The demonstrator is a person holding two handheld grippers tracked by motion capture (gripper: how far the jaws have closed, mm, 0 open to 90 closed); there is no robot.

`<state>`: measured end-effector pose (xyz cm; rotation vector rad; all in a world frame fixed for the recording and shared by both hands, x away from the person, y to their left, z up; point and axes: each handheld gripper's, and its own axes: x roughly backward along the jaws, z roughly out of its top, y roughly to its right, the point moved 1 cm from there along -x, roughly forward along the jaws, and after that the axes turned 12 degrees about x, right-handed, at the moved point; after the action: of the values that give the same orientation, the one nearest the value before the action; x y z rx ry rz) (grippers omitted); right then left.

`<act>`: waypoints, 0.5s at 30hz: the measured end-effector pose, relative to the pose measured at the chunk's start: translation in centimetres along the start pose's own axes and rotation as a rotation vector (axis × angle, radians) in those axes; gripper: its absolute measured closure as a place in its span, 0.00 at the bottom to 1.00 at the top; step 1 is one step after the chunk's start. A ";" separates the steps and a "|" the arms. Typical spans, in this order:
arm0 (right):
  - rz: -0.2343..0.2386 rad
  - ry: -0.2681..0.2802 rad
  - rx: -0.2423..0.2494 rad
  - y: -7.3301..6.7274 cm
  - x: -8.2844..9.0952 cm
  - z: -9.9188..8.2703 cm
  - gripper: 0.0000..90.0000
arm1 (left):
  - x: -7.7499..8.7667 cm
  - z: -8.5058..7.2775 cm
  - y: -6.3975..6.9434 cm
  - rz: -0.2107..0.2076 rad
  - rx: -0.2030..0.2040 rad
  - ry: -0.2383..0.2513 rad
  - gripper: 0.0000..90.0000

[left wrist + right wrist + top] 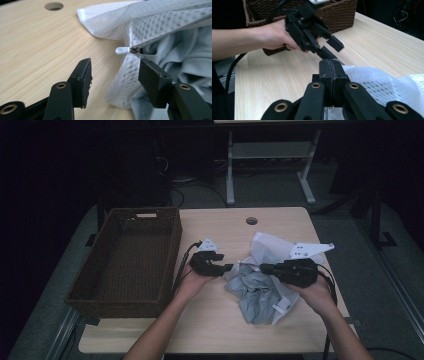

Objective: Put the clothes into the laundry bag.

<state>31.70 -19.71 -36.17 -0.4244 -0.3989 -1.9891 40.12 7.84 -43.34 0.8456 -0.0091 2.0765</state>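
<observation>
A white mesh bag (pixel 267 245) lies on the right half of the wooden table (pixel 215 320), with a crumpled grey garment (pixel 257 295) in and around it. My right gripper (pixel 263 268) points left and is shut on the bag's edge; in the right gripper view its jaws (pixel 332 65) are pressed together with the mesh (pixel 374 80) running off behind them. My left gripper (pixel 227 266) faces it from the left, open. In the left gripper view its jaws (pixel 115 67) straddle a fold of mesh (pixel 107 22) without pressing on it. A white zipper pull (pixel 122 50) sticks out just beyond them, beside the grey garment (pixel 190 57).
A large dark wicker basket (pixel 172 255) stands on the table's left side, close behind the left hand (pixel 274 37). A cable hole (pixel 251 220) sits near the table's far edge. Bare tabletop lies in front of the bag, and desk legs stand beyond the table.
</observation>
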 end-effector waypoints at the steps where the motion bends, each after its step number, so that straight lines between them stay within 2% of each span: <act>1: 0.000 0.001 -0.001 0.0 0.0 0.0 0.99 | -0.3 0.0 -0.1 -0.016 -0.006 -0.008 0.48; 7: -0.004 0.003 -0.010 0.3 0.2 -0.3 0.99 | -1.6 -0.2 0.1 -0.101 -0.029 -0.049 0.48; 9: -0.004 0.005 -0.008 0.4 0.2 -0.3 0.99 | -2.1 -0.5 0.2 -0.109 -0.043 -0.078 0.50; 13: -0.004 0.001 -0.011 0.4 0.1 -0.3 0.99 | -3.2 -0.8 0.2 -0.088 -0.075 -0.124 0.64; 15: -0.005 -0.001 -0.009 0.5 0.1 -0.4 0.99 | -3.4 -0.9 0.2 -0.092 -0.082 -0.132 0.75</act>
<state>32.03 -20.15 -36.44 -0.4305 -0.3915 -1.9965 40.84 5.53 -45.91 0.9151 -0.1237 1.9187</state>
